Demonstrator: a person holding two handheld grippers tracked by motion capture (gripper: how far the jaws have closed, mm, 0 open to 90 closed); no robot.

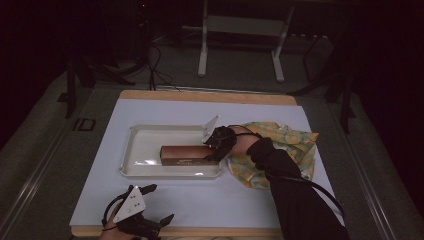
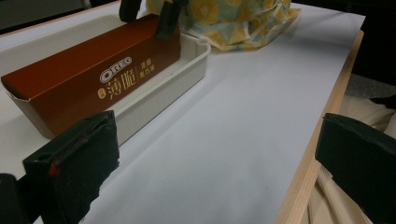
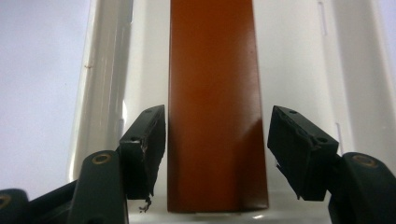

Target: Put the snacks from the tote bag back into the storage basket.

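Observation:
A long brown Oreo box (image 1: 185,154) (image 2: 88,84) (image 3: 212,93) lies in a white tray (image 1: 145,145) (image 2: 187,70) (image 3: 102,70) in the middle of the table. My right gripper (image 1: 215,145) (image 3: 217,121) is at the box's right end. It is open, one jaw on each side of the box, the left jaw nearly touching and the right jaw a small gap away. Those same jaws straddle the box's far end in the left gripper view. My left gripper (image 1: 160,203) (image 2: 219,154) hovers wide open and empty near the table's front left edge, short of the tray.
A yellow patterned cloth (image 1: 290,145) (image 2: 224,18) lies crumpled right of the tray, under my right forearm. A white sheet (image 1: 200,200) covers the wooden table, whose edge (image 2: 322,126) runs close to the left gripper. A white frame (image 1: 240,30) and cables stand on the floor behind.

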